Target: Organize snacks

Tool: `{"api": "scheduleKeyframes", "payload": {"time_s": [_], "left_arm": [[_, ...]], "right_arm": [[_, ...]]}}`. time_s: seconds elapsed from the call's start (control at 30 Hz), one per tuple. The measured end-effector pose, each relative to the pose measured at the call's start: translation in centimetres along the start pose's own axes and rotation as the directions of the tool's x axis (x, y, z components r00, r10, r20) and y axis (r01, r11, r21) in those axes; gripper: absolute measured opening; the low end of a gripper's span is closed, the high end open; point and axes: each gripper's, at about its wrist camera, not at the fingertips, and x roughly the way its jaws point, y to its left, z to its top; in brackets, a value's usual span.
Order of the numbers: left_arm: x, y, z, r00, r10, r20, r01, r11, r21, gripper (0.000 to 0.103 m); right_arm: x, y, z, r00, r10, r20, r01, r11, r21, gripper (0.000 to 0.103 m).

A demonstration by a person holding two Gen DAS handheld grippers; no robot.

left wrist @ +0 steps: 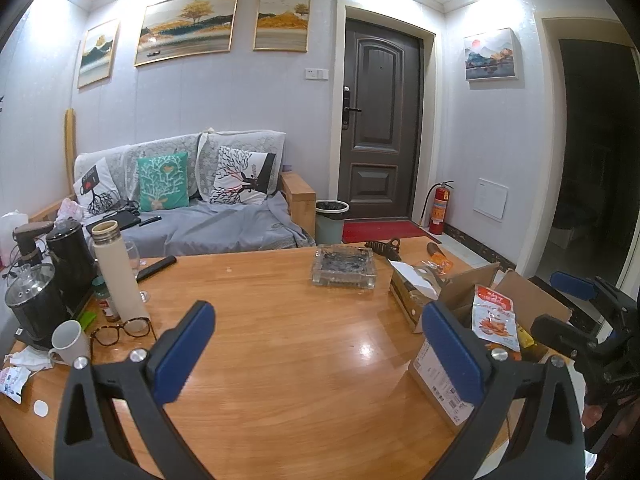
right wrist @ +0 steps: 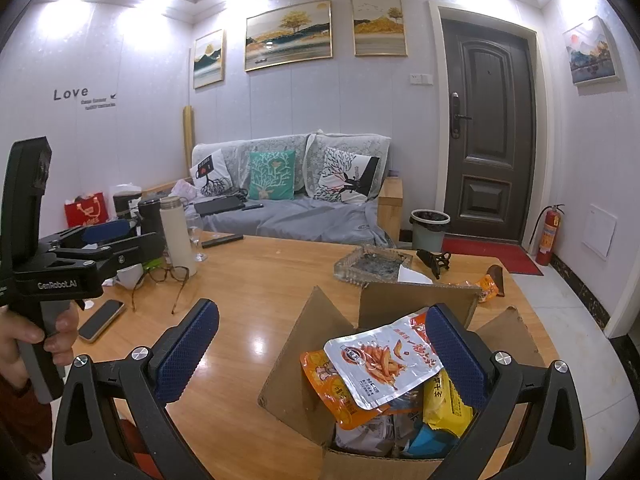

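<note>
Holding snack packets: open cardboard box; glass ashtray nearby

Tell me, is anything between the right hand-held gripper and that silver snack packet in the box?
Nothing visible. The right hand-held gripper hangs open over the cardboard box, whose flaps are folded outward, and the silver snack packet lies uncovered on top of the other packets.

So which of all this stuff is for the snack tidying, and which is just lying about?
For the job: cardboard box, silver snack packet, orange snack packet, yellow snack packet.

Just lying about: glass ashtray, glasses, phone, cream flask, white mug.
</note>
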Motion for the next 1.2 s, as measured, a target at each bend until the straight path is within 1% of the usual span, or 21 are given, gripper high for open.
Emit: {"api": "scheduleKeyframes", "payload": {"time_s": [1.2], "left_arm": [[0.02, -0.19, -0.36, 1.0, 0.0, -0.001, 0.0, 1.0, 0.005, 0.102]], "right_arm": [[-0.04, -0.05, 0.11, 1.0, -0.001, -0.003, 0.001, 1.0, 0.004, 0.103]]}}
